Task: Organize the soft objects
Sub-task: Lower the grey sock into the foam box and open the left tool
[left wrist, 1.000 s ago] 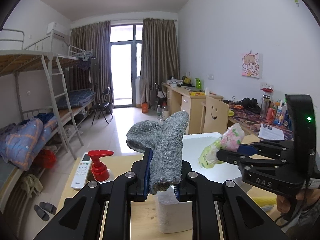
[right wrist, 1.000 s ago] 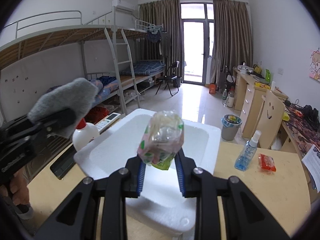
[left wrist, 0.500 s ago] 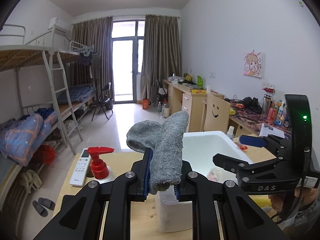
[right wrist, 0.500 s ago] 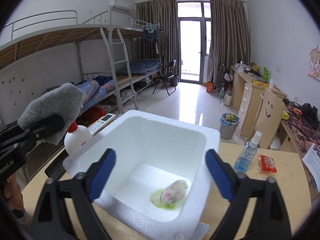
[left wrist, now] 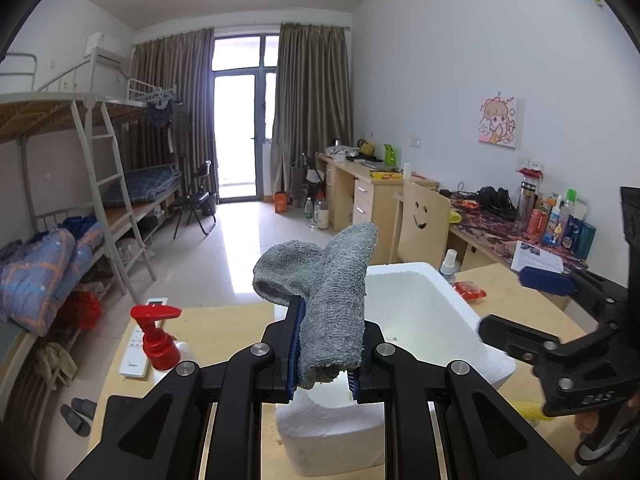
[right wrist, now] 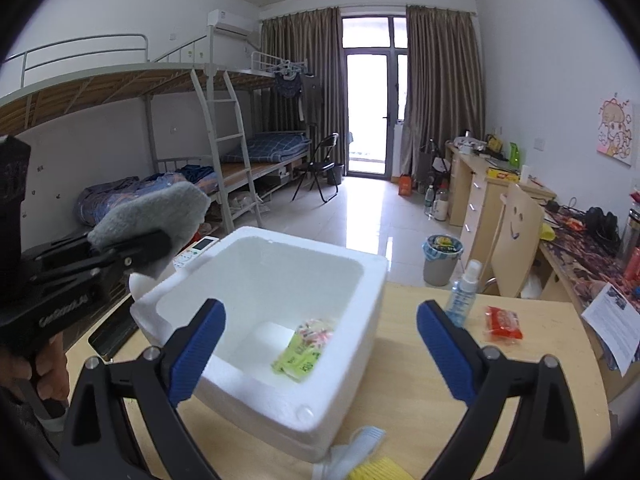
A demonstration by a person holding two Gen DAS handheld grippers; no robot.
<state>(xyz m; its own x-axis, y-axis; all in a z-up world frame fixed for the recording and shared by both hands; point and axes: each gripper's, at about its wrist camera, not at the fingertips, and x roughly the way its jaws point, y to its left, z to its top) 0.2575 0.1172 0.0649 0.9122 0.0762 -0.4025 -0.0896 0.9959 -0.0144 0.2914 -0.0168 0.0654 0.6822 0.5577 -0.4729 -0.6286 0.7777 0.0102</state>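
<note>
My left gripper is shut on a folded grey knit cloth, which stands up out of the jaws just in front of a white foam box. The right wrist view shows the same cloth held beside the left side of the box. My right gripper stands wide open over the box's near side, with nothing held. A pink and green soft packet lies on the box floor below it. The right gripper also shows at the right of the left wrist view.
The box sits on a wooden table. A red pump bottle and a white remote are left of it. A spray bottle, a red packet and a paper sheet lie right. A yellow cloth lies near the front edge.
My right gripper opened wide and the pink and green packet dropped from it into the foam box, then the gripper drew back a little. The left gripper and grey cloth stayed put.
</note>
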